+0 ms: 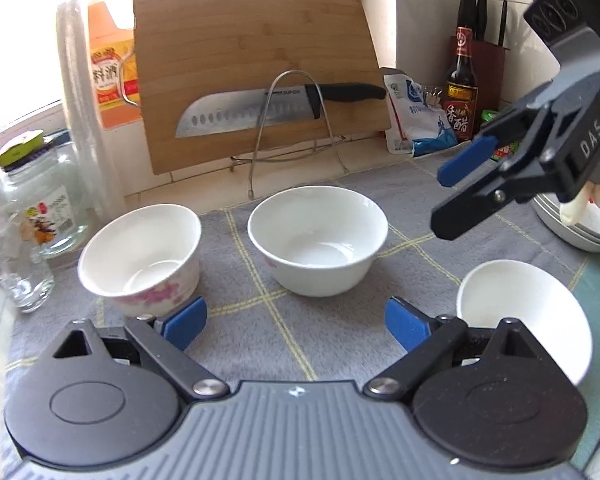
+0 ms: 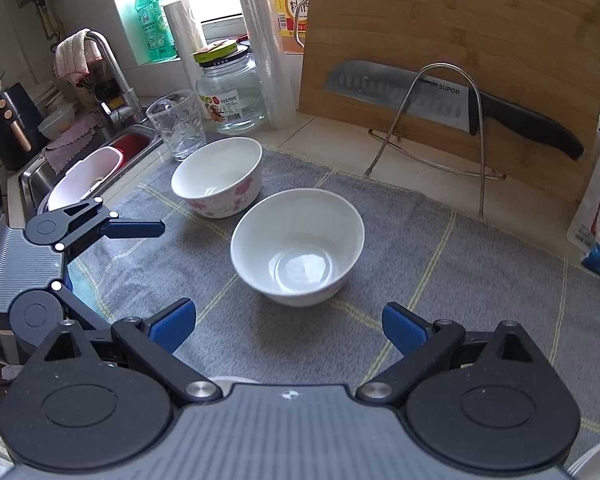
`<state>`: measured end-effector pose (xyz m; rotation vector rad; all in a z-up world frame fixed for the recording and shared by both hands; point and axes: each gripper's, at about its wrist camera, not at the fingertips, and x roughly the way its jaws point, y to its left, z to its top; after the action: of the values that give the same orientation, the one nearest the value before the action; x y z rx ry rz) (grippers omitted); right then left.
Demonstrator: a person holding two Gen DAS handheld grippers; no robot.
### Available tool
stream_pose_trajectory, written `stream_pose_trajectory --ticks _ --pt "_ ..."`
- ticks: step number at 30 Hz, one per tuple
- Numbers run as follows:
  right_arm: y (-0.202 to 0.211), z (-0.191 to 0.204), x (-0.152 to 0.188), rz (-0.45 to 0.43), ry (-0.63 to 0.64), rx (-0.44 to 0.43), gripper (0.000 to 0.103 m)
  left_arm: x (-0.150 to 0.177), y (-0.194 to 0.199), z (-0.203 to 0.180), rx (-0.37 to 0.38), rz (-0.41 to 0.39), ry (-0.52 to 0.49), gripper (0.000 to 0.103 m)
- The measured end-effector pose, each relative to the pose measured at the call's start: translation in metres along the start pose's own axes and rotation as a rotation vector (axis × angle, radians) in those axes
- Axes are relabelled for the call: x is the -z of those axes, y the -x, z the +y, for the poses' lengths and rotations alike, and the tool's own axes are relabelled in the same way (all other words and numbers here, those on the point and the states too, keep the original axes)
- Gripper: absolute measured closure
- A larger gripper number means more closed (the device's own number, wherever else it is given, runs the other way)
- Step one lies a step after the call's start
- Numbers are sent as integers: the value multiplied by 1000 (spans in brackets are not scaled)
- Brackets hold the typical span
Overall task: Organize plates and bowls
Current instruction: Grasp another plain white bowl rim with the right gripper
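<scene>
The left gripper (image 1: 296, 322) hovers low over the grey cloth (image 1: 260, 332), its blue pads (image 1: 186, 320) spread wide with nothing between them. Just outside its right finger sits a small white bowl (image 1: 524, 316), tilted toward the camera. Just past its left pad stands the floral bowl (image 1: 140, 258), touching or nearly touching the pad; the view does not settle which. Straight ahead, between the lines of the two fingers but beyond their tips, stands the plain bowl (image 1: 318, 238), upright and empty.

The right gripper (image 2: 288, 324) also hangs above the cloth with its fingers wide apart and empty. The plain bowl (image 2: 298, 246) lies ahead of its tips, a little left of centre, and the floral bowl (image 2: 218, 176) sits farther back and left, near the plain one. In the left wrist view the right gripper comes in from the upper right, and behind it a stack of plates (image 1: 580, 224) shows at the cloth's right edge, partly hidden.

Beyond the bowls a wire rack (image 1: 296, 136) stands on the counter with a knife (image 1: 276, 106) resting across it against a cutting board (image 1: 252, 40). To the left are a glass (image 2: 176, 124), a jar (image 2: 232, 92) and the sink (image 2: 80, 172); to the right, a bottle (image 1: 460, 88) and a pouch (image 1: 416, 120).
</scene>
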<state>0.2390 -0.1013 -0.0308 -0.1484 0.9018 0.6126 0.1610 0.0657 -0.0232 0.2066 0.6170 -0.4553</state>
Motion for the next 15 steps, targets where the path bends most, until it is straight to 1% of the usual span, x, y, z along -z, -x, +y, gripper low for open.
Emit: stream_pose_trajectory --ticks 9,15 --pt "-34 -17 -25 36 -2 -22 4 -7 -39 5 45 19 -7 9" --pt "-54 -25 -34 59 -1 -35 8 -11 -54 4 79 28 -25 12"
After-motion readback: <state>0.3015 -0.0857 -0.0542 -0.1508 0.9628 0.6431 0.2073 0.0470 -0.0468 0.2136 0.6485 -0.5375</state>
